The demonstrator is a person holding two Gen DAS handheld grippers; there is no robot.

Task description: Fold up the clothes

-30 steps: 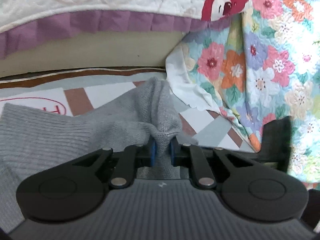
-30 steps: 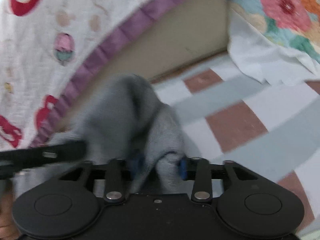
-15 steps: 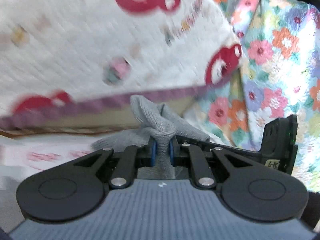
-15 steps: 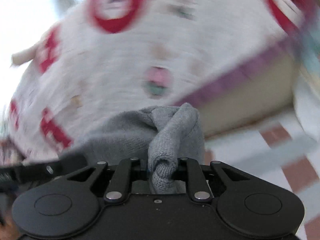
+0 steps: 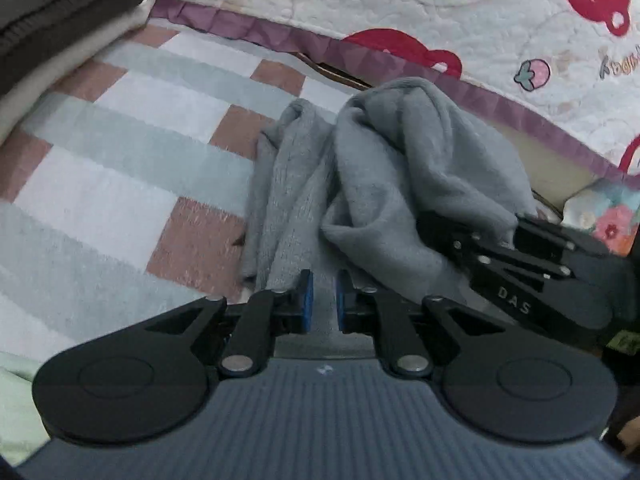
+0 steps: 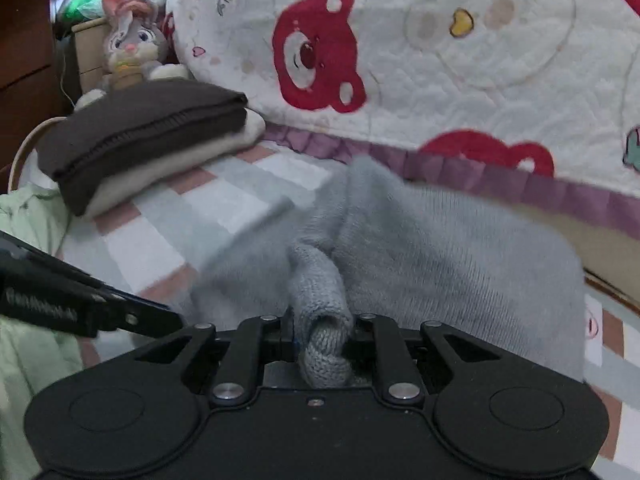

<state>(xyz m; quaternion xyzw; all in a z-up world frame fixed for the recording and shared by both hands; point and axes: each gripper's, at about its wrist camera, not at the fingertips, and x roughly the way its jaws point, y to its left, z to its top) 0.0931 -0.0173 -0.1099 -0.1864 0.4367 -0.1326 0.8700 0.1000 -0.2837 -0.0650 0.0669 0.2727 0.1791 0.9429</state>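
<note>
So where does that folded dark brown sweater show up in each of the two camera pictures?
Left wrist view: the folded dark brown sweater fills the top left corner, cut off by the edge.
Right wrist view: it lies at upper left, on a cream garment, below the plush rabbit.
Shared landmark: the purple ruffle edging the bear quilt.

A grey knit garment (image 5: 384,184) lies bunched in loose folds on the checked blanket, beside the quilt's purple edge.

You see a checked blanket (image 5: 120,168) with a gray sweater (image 5: 380,184) and a pile of folded clothes (image 6: 152,136) on it.
</note>
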